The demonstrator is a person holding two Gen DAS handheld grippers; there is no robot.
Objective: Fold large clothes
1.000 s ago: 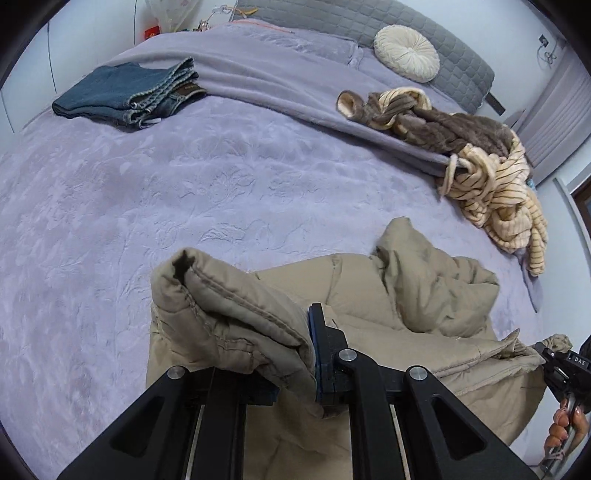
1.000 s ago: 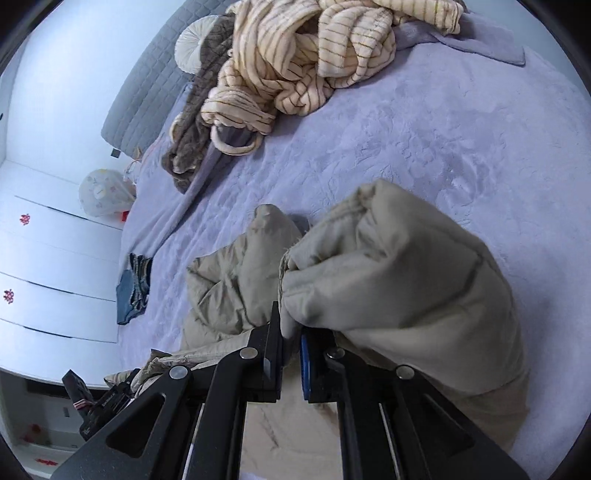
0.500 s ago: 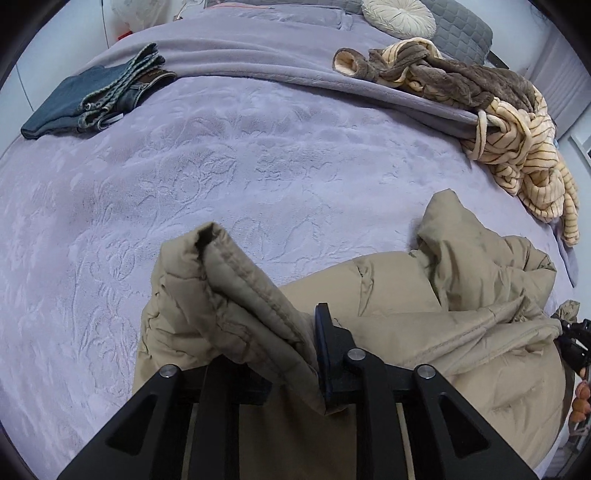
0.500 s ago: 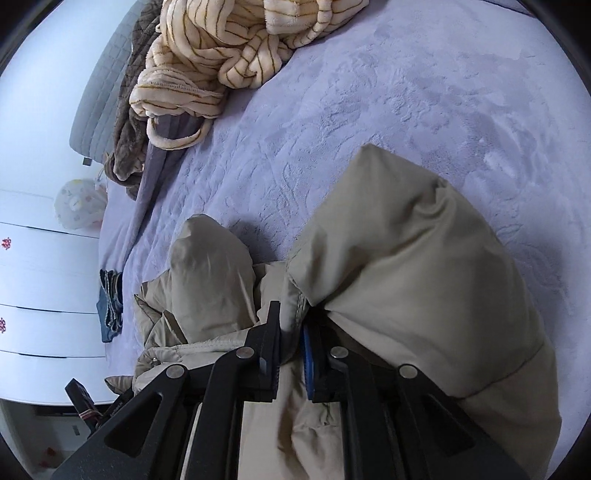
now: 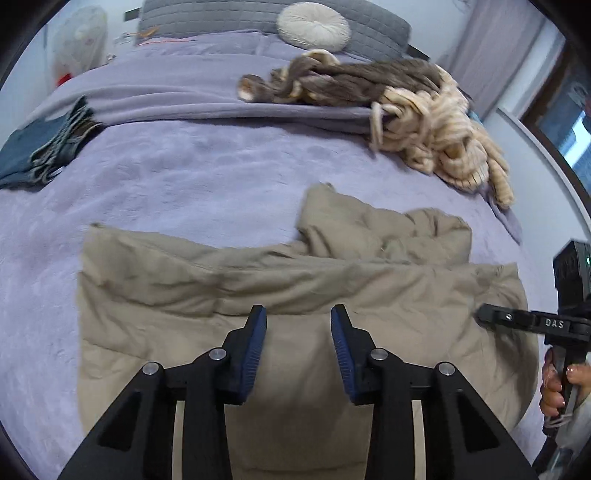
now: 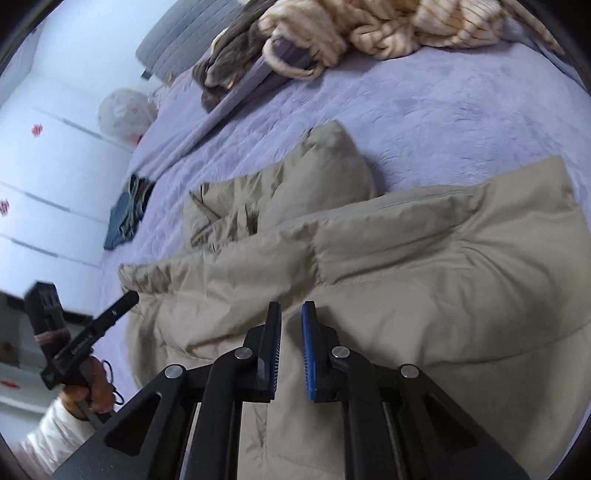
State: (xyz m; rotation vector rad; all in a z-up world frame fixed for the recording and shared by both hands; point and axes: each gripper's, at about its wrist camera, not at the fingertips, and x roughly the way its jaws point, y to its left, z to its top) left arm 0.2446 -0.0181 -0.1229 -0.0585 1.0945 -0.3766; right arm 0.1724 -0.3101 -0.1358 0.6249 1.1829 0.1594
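Observation:
A beige padded jacket (image 5: 295, 288) lies folded over on the purple bed, its upper edge forming a long horizontal fold and a bunched part behind it at the right. It also fills the right wrist view (image 6: 406, 258). My left gripper (image 5: 298, 314) is open and empty just above the jacket's near half. My right gripper (image 6: 291, 308) is open by a narrow gap and empty above the jacket. The right gripper also shows at the right edge of the left wrist view (image 5: 524, 321), and the left gripper shows at the left of the right wrist view (image 6: 92, 332).
Folded blue jeans (image 5: 40, 147) lie at the bed's far left. A heap of brown and cream striped clothes (image 5: 399, 110) lies at the far right. A round cream cushion (image 5: 314, 26) leans on the grey headboard. White cupboards (image 6: 44, 166) stand beside the bed.
Both grippers have let go of the jacket's edge and opened. The lifted part now lies flat across the jacket. Both grippers have drawn back a little.

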